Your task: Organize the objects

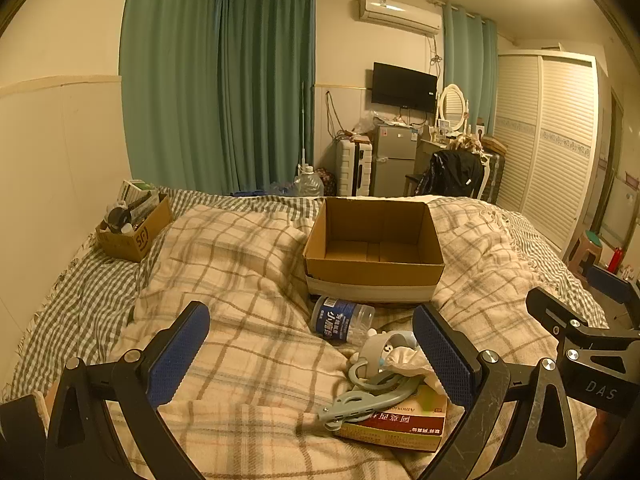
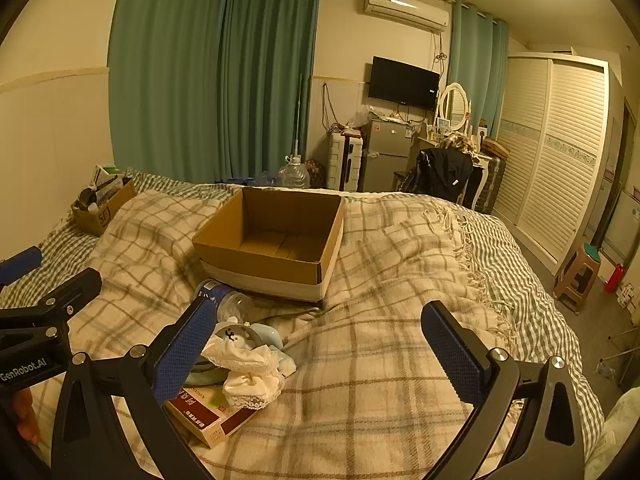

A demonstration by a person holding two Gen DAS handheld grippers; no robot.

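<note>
An empty open cardboard box (image 1: 374, 258) (image 2: 276, 254) sits on the plaid blanket mid-bed. Just in front of it lies a pile: a clear water bottle with a blue label (image 1: 341, 319) (image 2: 224, 300), a grey-blue plastic hanger clip (image 1: 366, 394), crumpled white cloth (image 1: 412, 362) (image 2: 250, 372) and a red-and-cream book (image 1: 404, 424) (image 2: 208, 412) underneath. My left gripper (image 1: 314, 344) is open and empty, hovering above the blanket left of the pile. My right gripper (image 2: 320, 340) is open and empty, to the right of the pile.
A smaller cardboard box (image 1: 134, 226) (image 2: 102, 206) full of items stands at the bed's far left by the wall. Beyond the bed are green curtains, a fridge (image 1: 394, 160), a chair with a black jacket (image 2: 444, 174) and a wardrobe (image 2: 556, 148). A stool (image 2: 578, 276) stands on the floor at right.
</note>
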